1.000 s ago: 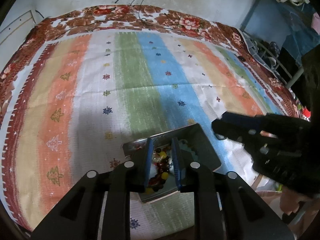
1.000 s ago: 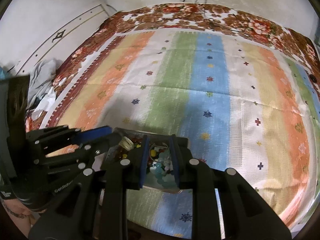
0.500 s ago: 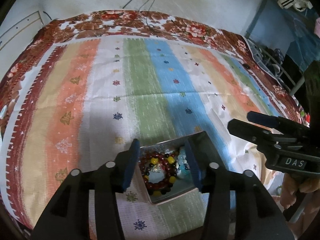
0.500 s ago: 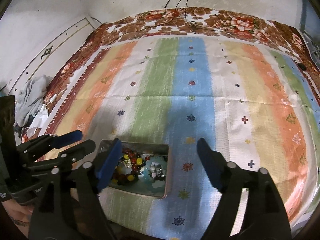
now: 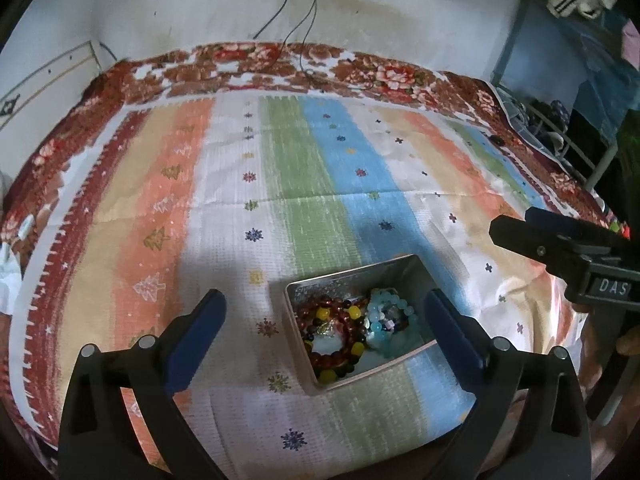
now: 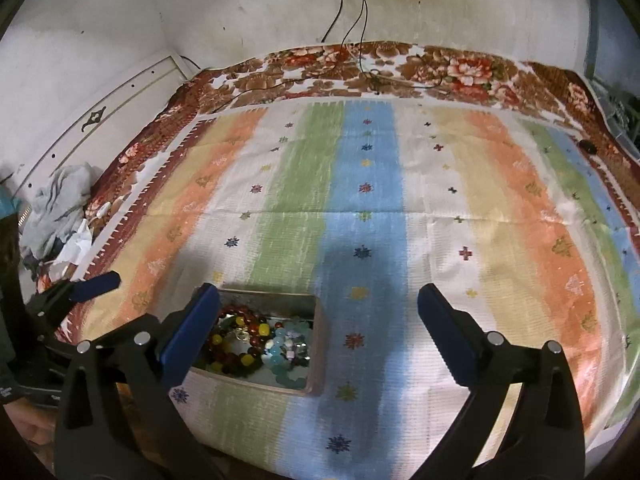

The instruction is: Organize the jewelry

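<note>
A striped bedspread (image 5: 280,208) covers the whole bed, with a floral brown border along its far edge and cables trailing down from the wall there. Close to the near edge, roughly at its middle, sits an open metal tin (image 5: 416,276), lidless. Inside lie the jewelry pieces: a dark red bracelet with yellow beads (image 5: 332,336) on the tin's left side and a pale blue beaded bracelet (image 5: 386,320) touching it on the right (a few smaller mixed beads sit among them, too small to tell apart).

The left gripper (image 5: 324,332) hangs above the tin with its jaws spread wide and nothing between them. The right gripper (image 6: 318,328) is likewise wide apart and empty, its left finger over the tin's left part.

The jewelry lies gathered in the tin, which fits either a sort about to draw pieces out or pieces just dropped in; the pictures do not settle which. Any pick would call for a narrow, careful descent onto a single strand, since the two bracelets touch.

Against a second ago, both grippers have gone from nearly closed, down over the tin, to fully spread and higher up, and the tin's contents now show plainly.
</note>
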The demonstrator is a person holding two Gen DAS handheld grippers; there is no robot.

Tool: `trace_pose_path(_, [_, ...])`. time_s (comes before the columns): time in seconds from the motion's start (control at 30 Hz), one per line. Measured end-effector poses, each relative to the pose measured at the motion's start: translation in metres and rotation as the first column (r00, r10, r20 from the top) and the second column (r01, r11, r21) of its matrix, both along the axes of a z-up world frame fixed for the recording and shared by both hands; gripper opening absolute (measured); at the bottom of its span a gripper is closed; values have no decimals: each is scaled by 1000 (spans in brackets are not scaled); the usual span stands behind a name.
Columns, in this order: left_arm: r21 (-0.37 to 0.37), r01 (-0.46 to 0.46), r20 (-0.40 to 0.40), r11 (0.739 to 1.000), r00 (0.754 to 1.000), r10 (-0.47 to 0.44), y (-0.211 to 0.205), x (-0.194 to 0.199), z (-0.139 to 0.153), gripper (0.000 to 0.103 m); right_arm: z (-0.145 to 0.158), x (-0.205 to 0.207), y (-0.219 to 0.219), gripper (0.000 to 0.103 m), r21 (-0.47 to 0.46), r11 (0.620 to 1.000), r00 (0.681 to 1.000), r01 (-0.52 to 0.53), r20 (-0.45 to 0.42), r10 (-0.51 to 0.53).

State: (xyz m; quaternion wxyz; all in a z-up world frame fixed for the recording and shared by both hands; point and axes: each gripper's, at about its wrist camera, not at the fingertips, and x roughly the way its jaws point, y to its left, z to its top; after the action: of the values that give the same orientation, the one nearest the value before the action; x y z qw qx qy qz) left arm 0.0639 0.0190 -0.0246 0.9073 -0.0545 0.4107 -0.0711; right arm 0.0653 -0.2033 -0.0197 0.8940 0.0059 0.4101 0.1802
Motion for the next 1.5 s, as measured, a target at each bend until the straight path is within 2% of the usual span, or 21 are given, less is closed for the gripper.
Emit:
trace_pose_path(0.2, [46, -2, 66, 999, 998, -1, -7, -18, 5, 97, 4, -17, -9, 98, 7, 1000, 999, -7, 45, 6])
trace_pose_path(0.4, [82, -37, 130, 996, 991, 26, -13, -41, 8, 97, 13, -47, -9, 98, -40, 998, 987, -44, 151, 49])
trace_pose_path(0.6, [52, -83, 199, 995, 977, 71, -12, -62, 17, 97, 14, -73, -18, 98, 16, 998, 982, -62, 179, 59])
trace_pose_path(0.7, [53, -99, 223, 994, 971, 85, -13, -69, 20, 97, 13, -83, -22, 98, 10, 998, 978, -61, 200, 57])
trace_pose_path(0.93, [72, -74, 265, 995, 963, 52, -23, -75, 22, 97, 0, -88, -25, 98, -24, 998, 980, -62, 189, 66])
trace_pose_path(1.2, [99, -28, 307, 995, 952, -4, -35, -82, 22, 97, -8, -81, -38, 98, -1, 999, 987, -46, 157, 45])
trace_pose_path(1.5, [90, -42, 305, 995, 952, 12, -39, -81, 20, 97, -8, -82, -34, 98, -4, 998, 985, -70, 161, 70])
